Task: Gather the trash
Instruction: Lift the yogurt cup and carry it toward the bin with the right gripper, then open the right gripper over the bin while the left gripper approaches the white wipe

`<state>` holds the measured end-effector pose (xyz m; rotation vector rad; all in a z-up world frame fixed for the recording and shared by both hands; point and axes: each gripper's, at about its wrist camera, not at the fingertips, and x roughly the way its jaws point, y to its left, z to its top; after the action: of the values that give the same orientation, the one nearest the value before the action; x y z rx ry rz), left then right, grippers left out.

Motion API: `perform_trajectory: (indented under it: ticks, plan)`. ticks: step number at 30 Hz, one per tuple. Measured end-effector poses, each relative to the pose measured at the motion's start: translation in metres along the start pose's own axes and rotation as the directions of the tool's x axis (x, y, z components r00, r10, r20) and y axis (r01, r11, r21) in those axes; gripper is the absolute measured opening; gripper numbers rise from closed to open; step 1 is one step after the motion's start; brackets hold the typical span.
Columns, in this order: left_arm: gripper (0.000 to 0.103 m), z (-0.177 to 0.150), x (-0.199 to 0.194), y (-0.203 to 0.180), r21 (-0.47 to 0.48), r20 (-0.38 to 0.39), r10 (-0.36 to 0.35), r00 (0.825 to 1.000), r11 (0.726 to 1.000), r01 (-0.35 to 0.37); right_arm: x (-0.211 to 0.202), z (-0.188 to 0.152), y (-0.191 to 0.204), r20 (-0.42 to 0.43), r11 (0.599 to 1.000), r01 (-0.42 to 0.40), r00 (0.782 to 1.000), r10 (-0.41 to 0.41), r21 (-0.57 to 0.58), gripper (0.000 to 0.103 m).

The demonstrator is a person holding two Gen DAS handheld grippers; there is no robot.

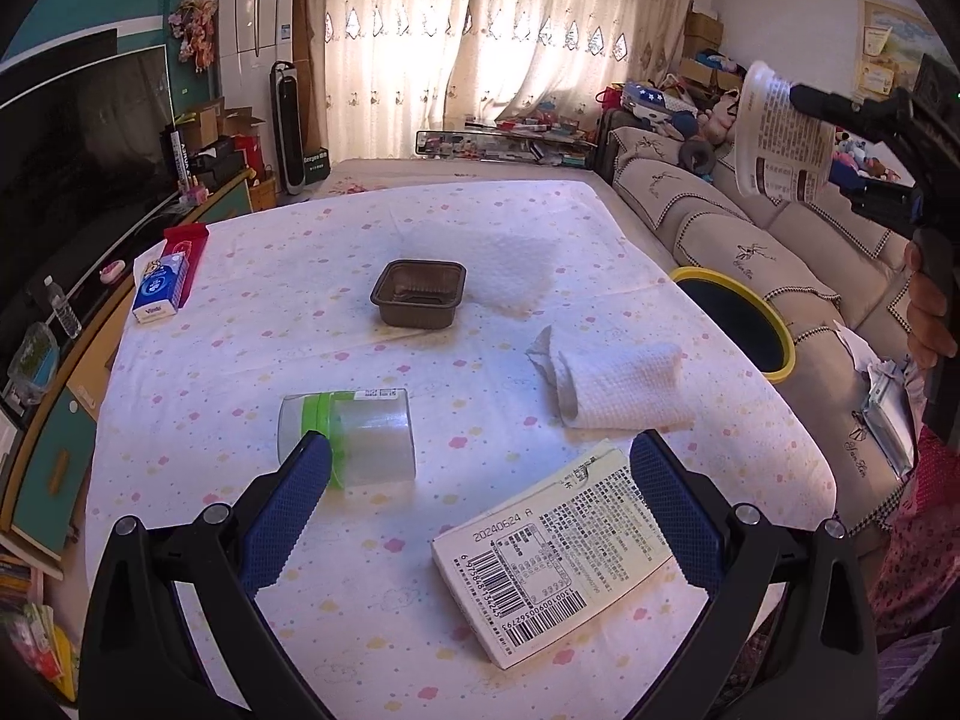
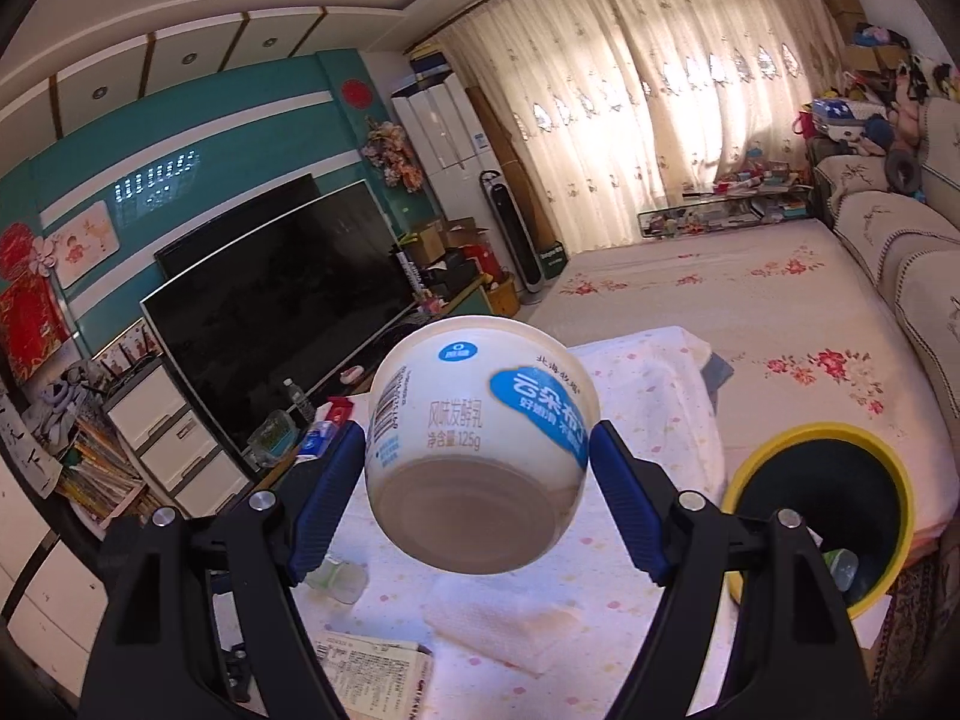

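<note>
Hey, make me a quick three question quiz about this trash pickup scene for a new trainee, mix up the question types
1. True or false: the right gripper holds the yogurt cup.
2. The left gripper is: A open, B shut on the paper towel, C shut on the brown tray.
3. Fill in: the trash bin has a ____ rim.

Key: 1 true; 2 A; 3 yellow.
</note>
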<state>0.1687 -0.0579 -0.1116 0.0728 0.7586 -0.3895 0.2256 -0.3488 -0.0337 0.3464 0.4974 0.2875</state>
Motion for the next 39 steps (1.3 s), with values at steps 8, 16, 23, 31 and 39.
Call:
perform_trajectory:
  ticks: [8, 16, 23, 31, 39]
  plan:
    - [0.098, 0.010, 0.012, -0.016, 0.014, -0.010, -0.006, 1.000, 1.000, 0.007, 0.012, -0.022, -0.122, -0.053, 0.956, 0.252, 0.968, -0.247, 0.152, 0.073]
    - [0.098, 0.022, 0.037, -0.046, 0.040, -0.049, -0.018, 0.999, 0.999, 0.020, 0.044, -0.051, -0.205, -0.137, 0.889, 0.423, 0.905, -0.403, 0.174, 0.073]
    - [0.098, 0.033, 0.059, -0.078, 0.090, -0.089, -0.031, 0.996, 0.995, 0.039, 0.075, -0.056, -0.243, -0.182, 0.868, 0.461, 0.884, -0.431, 0.182, 0.080]
    - [0.098, 0.044, 0.081, -0.105, 0.136, -0.130, -0.049, 0.990, 0.988, 0.067, 0.059, -0.067, -0.243, -0.152, 0.859, 0.470, 0.882, -0.446, 0.203, 0.082]
    - [0.098, 0.050, 0.122, -0.125, 0.156, -0.205, -0.052, 0.977, 0.984, 0.085, 0.034, -0.081, -0.232, -0.125, 0.868, 0.449, 0.894, -0.431, 0.213, 0.084]
